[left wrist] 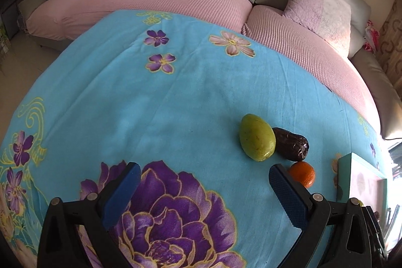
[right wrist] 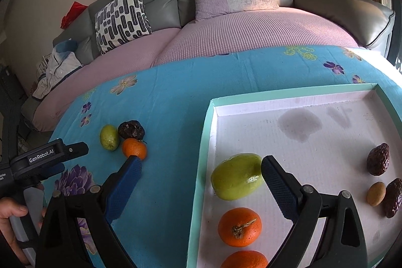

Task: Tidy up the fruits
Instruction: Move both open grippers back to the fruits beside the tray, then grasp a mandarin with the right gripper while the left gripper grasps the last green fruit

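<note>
Left gripper [left wrist: 203, 176]: fingers spread, nothing between them, over the table [left wrist: 176, 97].
Loose fruit: green fruit [left wrist: 256, 137], dark date [left wrist: 291, 143] touching it, orange [left wrist: 302, 173] just behind the right finger, at 2 o'clock.
Right gripper [right wrist: 201, 167]: fingers spread, straddling the tray [right wrist: 204, 142] wall.
Tray fruit: green fruit [right wrist: 237, 176] against the right finger's inner side; orange [right wrist: 239, 227] at 6 o'clock between the fingers.

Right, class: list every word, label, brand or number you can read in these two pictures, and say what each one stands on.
"GenRobot.AI" in white letters on the black body of the left gripper, seen in the right wrist view.
A second line of small white print lower on that same black body, cut by the picture's edge: too small to read.
Faint marks on the white inner floor of the teal-rimmed cardboard tray: too faint to read.
Nothing readable in the left wrist view.
</note>
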`<state>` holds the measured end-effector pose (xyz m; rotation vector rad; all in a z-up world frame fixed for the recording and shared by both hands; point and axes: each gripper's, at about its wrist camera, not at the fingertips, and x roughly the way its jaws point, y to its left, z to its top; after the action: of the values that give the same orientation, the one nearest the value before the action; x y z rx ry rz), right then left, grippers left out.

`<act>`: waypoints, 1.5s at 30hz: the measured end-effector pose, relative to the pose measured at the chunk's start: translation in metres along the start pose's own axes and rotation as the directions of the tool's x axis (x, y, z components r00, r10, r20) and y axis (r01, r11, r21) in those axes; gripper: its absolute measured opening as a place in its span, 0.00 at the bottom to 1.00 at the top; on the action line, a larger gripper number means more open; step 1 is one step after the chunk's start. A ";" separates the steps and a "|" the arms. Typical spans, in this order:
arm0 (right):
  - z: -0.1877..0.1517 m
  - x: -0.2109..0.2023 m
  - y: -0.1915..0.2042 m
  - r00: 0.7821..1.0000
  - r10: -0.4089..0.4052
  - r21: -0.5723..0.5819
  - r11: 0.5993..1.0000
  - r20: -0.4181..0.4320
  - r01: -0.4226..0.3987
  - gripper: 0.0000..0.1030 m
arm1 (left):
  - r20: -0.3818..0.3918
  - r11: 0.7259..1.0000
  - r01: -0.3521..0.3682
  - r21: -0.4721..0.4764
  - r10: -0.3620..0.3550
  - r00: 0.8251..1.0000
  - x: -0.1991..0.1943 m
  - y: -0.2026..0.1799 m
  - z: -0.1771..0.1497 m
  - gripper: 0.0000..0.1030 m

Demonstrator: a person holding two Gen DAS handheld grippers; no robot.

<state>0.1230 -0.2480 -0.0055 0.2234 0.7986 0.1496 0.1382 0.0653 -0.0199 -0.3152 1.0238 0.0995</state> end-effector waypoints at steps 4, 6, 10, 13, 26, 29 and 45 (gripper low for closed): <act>0.001 -0.002 0.014 1.000 0.008 -0.046 0.999 0.025 -0.007 0.94 | 0.013 1.000 0.012 -0.011 -0.012 1.000 -0.001 0.007 0.003 1.00; 0.001 -0.001 0.021 0.999 0.019 -0.065 0.998 0.030 -0.017 0.93 | 0.020 1.000 0.017 -0.012 -0.017 1.000 -0.001 0.008 0.005 1.00; 0.001 0.004 0.032 0.999 0.023 -0.095 0.995 0.026 -0.020 0.94 | 0.032 0.998 0.051 -0.033 -0.050 0.998 -0.002 0.011 0.008 0.99; 0.004 0.006 0.043 0.999 0.031 -0.118 0.993 0.033 -0.027 0.93 | 0.033 0.998 0.049 -0.032 -0.048 0.998 -0.001 0.010 0.011 0.99; 0.014 0.042 0.079 0.998 0.066 -0.222 0.973 -0.023 -0.070 0.80 | 0.026 0.995 0.077 -0.060 -0.075 0.997 0.012 0.007 0.035 0.87; 0.014 0.054 0.085 0.997 0.068 -0.238 0.968 -0.047 -0.077 0.71 | 0.026 0.996 0.074 -0.055 -0.073 0.997 0.015 0.004 0.038 0.87; 0.004 0.083 0.090 0.990 0.066 -0.245 0.965 -0.127 -0.096 0.34 | -0.021 0.990 0.132 -0.044 -0.133 0.991 0.028 -0.013 0.035 0.80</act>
<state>0.1784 -0.1438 -0.0376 0.0076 0.8798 0.3414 0.1845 0.0614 -0.0242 -0.4227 1.0228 -0.0025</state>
